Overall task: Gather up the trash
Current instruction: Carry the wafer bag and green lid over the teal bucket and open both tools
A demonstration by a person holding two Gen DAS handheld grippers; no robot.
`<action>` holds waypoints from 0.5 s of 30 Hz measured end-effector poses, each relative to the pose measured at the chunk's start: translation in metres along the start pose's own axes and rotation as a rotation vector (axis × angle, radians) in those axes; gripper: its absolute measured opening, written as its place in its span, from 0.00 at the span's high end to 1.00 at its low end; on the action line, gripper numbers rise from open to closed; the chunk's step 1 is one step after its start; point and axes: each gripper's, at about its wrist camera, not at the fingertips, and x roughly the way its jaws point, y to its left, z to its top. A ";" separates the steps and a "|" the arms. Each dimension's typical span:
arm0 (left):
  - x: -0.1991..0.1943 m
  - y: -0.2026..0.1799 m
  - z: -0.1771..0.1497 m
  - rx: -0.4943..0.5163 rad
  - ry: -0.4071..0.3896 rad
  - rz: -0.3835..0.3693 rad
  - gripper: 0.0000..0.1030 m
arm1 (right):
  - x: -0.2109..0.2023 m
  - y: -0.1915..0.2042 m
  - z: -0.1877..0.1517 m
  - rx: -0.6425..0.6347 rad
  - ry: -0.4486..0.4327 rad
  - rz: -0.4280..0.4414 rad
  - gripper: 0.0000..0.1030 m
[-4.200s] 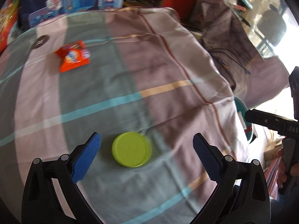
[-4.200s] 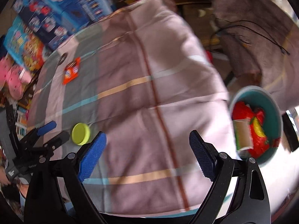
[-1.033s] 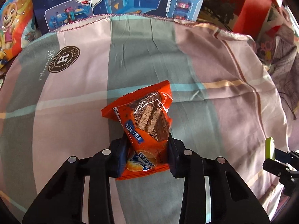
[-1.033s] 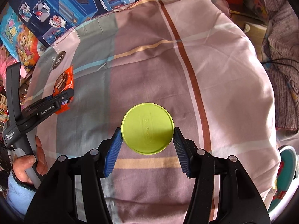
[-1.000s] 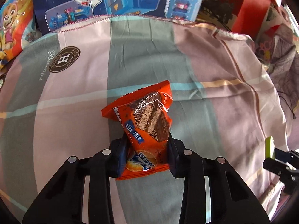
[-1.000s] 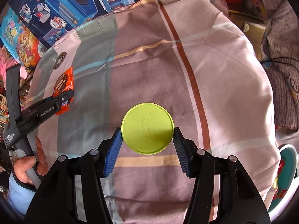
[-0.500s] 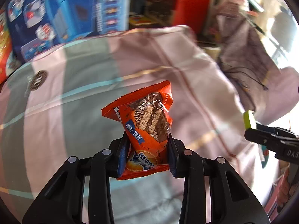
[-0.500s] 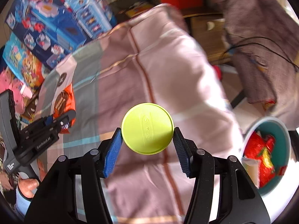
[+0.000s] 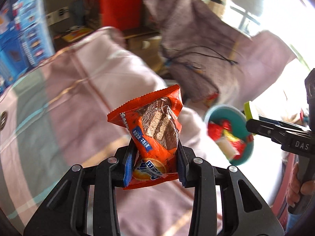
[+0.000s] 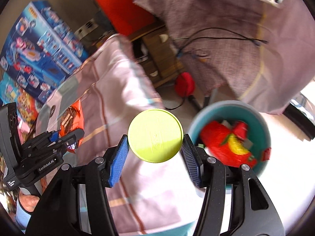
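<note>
My left gripper (image 9: 154,157) is shut on an orange wafer snack wrapper (image 9: 155,129), held upright above the striped bedsheet (image 9: 78,98). In the right wrist view the same wrapper (image 10: 71,118) shows at the left, in that gripper (image 10: 67,135). My right gripper (image 10: 155,149) is shut on a round lime-green lid (image 10: 155,135), gripped by its edges; the left wrist view shows this lid (image 9: 248,111) edge-on at the right. A teal bin (image 10: 263,125) holding red wrappers sits on the floor right of the lid; the bin (image 9: 234,116) lies beyond the bed's edge.
A grey-purple cloth (image 10: 226,29) with a black cable (image 10: 216,37) drapes behind the bin. A red object (image 10: 185,84) lies on the floor near a wooden stand (image 10: 157,59). Toy boxes (image 10: 39,49) line the far left. A hand (image 9: 303,184) holds the right gripper's handle.
Both grippers have swung sideways off the middle of the bed toward its right edge, each keeping its item. The teal bin has come into view close to both.
</note>
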 end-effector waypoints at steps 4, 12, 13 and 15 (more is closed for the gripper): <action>0.012 -0.041 0.005 0.063 0.026 -0.038 0.65 | -0.017 -0.041 -0.007 0.063 -0.028 -0.025 0.48; 0.046 -0.120 0.012 0.187 0.085 -0.106 0.64 | -0.035 -0.113 -0.023 0.194 -0.046 -0.067 0.48; 0.051 -0.128 0.012 0.203 0.091 -0.110 0.64 | -0.035 -0.122 -0.025 0.211 -0.044 -0.070 0.48; 0.058 -0.140 0.012 0.219 0.105 -0.120 0.64 | -0.035 -0.133 -0.026 0.232 -0.039 -0.074 0.48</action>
